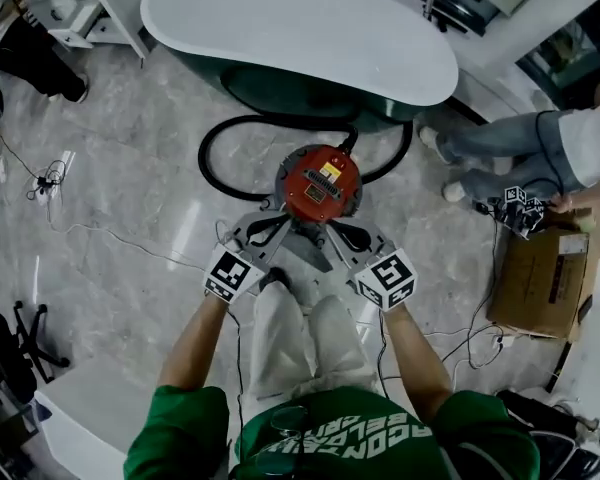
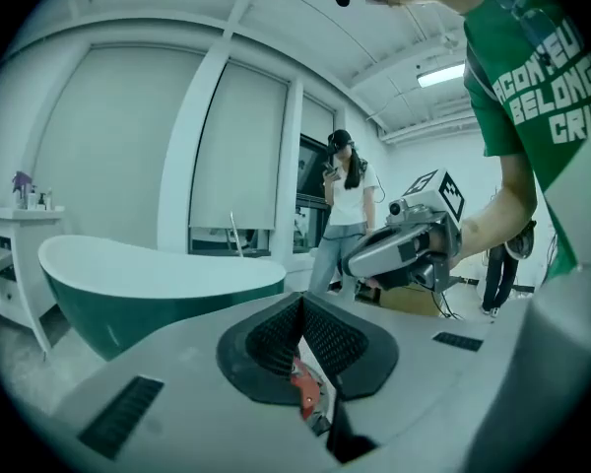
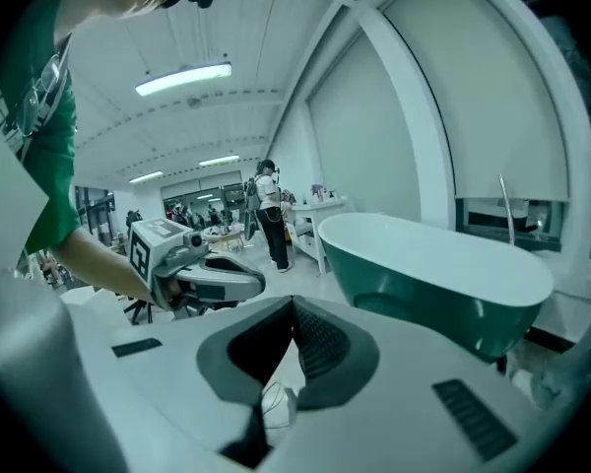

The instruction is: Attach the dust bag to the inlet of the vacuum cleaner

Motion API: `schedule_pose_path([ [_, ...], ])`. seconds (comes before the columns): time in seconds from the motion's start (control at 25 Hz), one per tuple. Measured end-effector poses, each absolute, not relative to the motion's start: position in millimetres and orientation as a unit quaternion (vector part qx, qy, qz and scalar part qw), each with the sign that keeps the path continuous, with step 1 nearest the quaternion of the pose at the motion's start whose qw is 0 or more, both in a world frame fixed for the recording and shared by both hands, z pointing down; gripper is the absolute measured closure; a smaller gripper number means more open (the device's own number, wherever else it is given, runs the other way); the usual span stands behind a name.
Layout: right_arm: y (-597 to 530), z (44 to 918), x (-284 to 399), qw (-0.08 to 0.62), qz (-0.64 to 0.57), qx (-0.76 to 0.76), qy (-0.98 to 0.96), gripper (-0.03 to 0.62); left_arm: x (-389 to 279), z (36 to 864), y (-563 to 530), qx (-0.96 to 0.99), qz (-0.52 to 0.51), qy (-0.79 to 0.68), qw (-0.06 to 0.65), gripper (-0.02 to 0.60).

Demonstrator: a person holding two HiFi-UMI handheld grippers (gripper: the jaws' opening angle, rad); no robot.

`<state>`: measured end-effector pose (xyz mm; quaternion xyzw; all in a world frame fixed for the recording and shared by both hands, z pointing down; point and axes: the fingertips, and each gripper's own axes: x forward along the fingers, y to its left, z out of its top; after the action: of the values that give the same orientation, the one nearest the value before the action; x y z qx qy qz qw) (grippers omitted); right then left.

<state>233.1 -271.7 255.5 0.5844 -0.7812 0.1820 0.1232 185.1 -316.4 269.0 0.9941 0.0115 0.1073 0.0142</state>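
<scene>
Vacuum (image 1: 322, 183) red, on floor (image 1: 130, 198), 12 o'clock of left claw (image 2: 300, 304) and right claw (image 3: 294, 308); both clenched, empty. I spot no bag. My guess: light, soft, crushable; grip stiff collar.

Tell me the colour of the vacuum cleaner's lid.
The lid is red with a small yellow label, clearest in the head view.

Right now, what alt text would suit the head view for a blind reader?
Seen from above, a person holds the left gripper and right gripper close to a red vacuum cleaner on a marble floor, beside a white bathtub.
</scene>
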Motion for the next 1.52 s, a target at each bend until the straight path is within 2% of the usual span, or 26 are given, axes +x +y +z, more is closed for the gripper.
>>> schedule_pose_path([
  [0.28,-269,83,216,0.122,0.193,0.581,-0.781,0.586,157,102,-301,0.993,0.103,-0.02,0.055,0.578],
  [0.56,-256,-14,229,0.108,0.171,0.578,-0.791,0.586,149,15,-284,0.989,0.089,-0.076,0.084,0.578],
  [1.16,-142,-75,309,0.083,0.12,0.472,-0.869,0.586,226,-38,-160,0.961,0.041,-0.259,0.091,0.578],
  [1.52,-53,-97,333,0.088,0.12,0.438,-0.887,0.586,238,-69,-65,0.945,0.05,-0.312,0.09,0.578],
])
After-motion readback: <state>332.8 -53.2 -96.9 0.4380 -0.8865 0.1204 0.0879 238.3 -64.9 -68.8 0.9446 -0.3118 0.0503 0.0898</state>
